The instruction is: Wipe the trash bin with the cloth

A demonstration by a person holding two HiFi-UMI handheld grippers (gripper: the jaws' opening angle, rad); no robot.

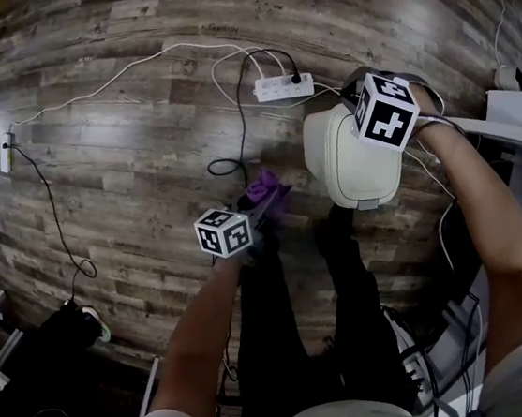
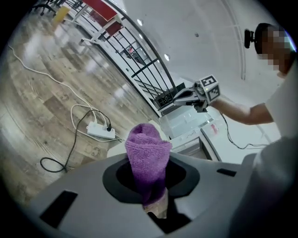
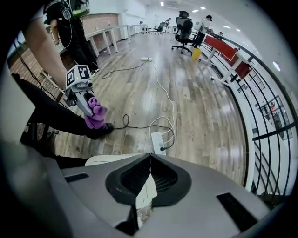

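My left gripper is shut on a rolled purple cloth, held in the air a little left of the trash bin. In the left gripper view the cloth sticks out from between the shut jaws of the left gripper. The cream-white trash bin sits tilted under my right gripper, which points down at its top. In the right gripper view the right gripper is shut on a thin white edge of the bin. That view also shows the cloth at the left.
A white power strip with white and black cables lies on the wooden floor beyond the bin. White furniture stands at the right. The person's dark-trousered legs are just below the bin. A black railing runs along the far right.
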